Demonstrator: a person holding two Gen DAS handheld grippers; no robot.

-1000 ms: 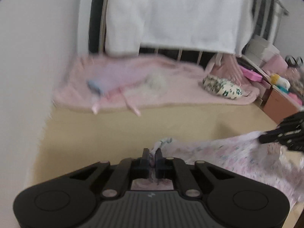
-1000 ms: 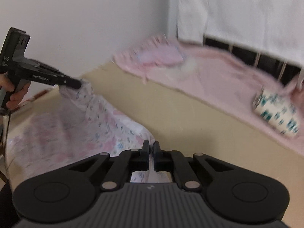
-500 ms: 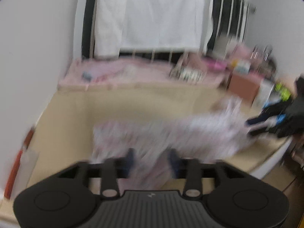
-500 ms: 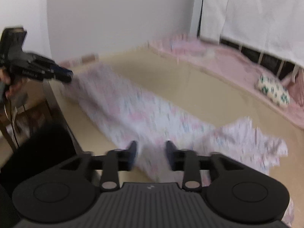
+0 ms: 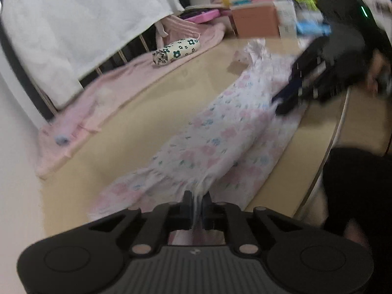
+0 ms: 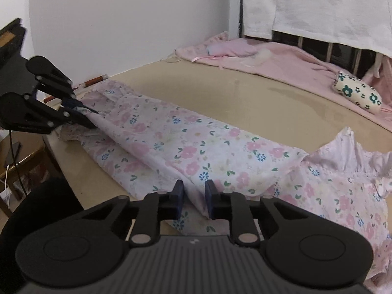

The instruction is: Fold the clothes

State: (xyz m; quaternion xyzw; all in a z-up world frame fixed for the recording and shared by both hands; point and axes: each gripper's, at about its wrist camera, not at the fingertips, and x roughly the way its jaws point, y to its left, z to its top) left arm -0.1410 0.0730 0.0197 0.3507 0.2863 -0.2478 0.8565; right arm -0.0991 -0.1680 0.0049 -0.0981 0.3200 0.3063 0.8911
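Since 0.5 s ago left gripper [image 5: 196,199] fingers reclamped floral dress [image 6: 196,147] hem; right gripper [image 6: 193,191] fingers apart, astride fold.

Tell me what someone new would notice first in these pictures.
A long floral garment stretches across the tan table, the left claw shut on one end and the open right claw astride a raised fold. Behind, a pink blanket holds a rolled flower-print cloth.

A beige table [image 6: 257,93] stands against a plain white wall [image 6: 122,19]. Along the table's far edge lies a pink blanket [image 6: 289,58], with a white sheet [image 6: 330,5] hanging over dark railings behind it. A brown box [image 5: 256,22] sits beyond the table's corner.
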